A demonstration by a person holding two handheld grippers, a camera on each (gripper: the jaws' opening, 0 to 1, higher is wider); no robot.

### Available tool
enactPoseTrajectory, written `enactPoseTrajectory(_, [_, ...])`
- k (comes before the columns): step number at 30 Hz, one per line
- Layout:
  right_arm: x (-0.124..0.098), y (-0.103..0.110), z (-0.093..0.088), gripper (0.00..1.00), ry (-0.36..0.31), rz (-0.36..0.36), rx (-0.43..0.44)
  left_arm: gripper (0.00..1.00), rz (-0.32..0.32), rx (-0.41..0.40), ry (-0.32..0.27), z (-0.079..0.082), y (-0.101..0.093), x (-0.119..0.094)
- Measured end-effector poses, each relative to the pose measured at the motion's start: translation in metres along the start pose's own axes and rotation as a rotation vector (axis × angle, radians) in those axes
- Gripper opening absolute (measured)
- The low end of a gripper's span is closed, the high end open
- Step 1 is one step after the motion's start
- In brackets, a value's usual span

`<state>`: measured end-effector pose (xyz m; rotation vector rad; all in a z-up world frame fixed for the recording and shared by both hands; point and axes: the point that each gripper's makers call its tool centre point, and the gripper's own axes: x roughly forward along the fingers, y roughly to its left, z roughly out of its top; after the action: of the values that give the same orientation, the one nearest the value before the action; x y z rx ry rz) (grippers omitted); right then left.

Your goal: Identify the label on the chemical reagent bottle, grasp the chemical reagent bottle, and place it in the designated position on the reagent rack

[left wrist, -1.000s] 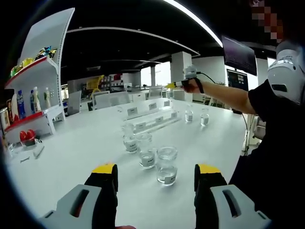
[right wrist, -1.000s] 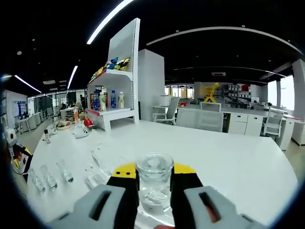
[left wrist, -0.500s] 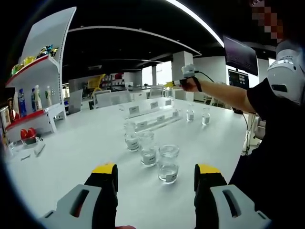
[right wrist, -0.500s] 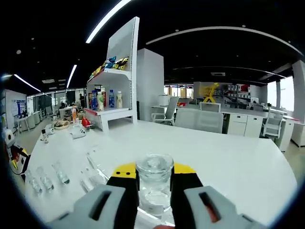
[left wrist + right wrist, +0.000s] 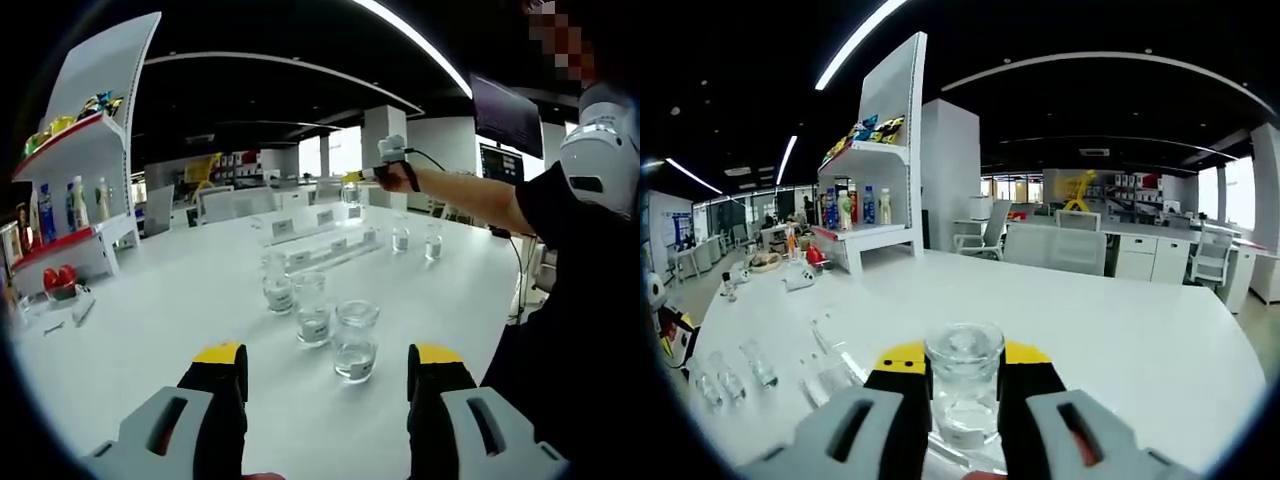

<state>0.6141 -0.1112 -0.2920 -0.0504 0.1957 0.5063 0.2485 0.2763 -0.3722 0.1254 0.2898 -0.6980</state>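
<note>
1. One clear reagent bottle [image 5: 963,385] is clamped between the jaws of the right gripper [image 5: 963,400] and carried above the far side of the white tabletop [image 5: 1120,340], toward the clear reagent rack [image 5: 318,240].
2. Three bottles [image 5: 313,315] are left near the tabletop's front edge, before the left gripper [image 5: 327,368], whose jaws are held apart.
3. Next, the carried bottle must be lowered upright into its labelled slot.

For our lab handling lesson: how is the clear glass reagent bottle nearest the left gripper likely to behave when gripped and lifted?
The clear glass reagent bottle is smooth, so probably slippery between hard jaws. It looks squat with a wide base, so likely stable rather than tippy. Liquid seems to sit low inside, which may slosh; glass could crack if squeezed hard.
</note>
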Motion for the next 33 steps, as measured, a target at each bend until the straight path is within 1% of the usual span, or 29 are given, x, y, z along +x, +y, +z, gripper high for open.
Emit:
enactPoseTrajectory(6, [0.007,0.001,-0.002,0.24,0.003,0.002,0.000,0.65,0.001,0.000,0.001,0.000,0.001,0.001])
enactPoseTrajectory(14, [0.013,0.000,-0.009,0.24,0.013,0.001,-0.004,0.64,0.000,-0.004,0.007,-0.002,0.001,0.002])
enactPoseTrajectory(24, [0.015,0.005,-0.016,0.24,0.018,0.008,0.000,0.64,-0.004,-0.001,0.003,0.001,0.001,0.003])
enactPoseTrajectory(33, [0.017,0.004,-0.026,0.24,0.026,0.002,0.009,0.64,0.000,-0.006,0.003,-0.002,0.001,0.000])
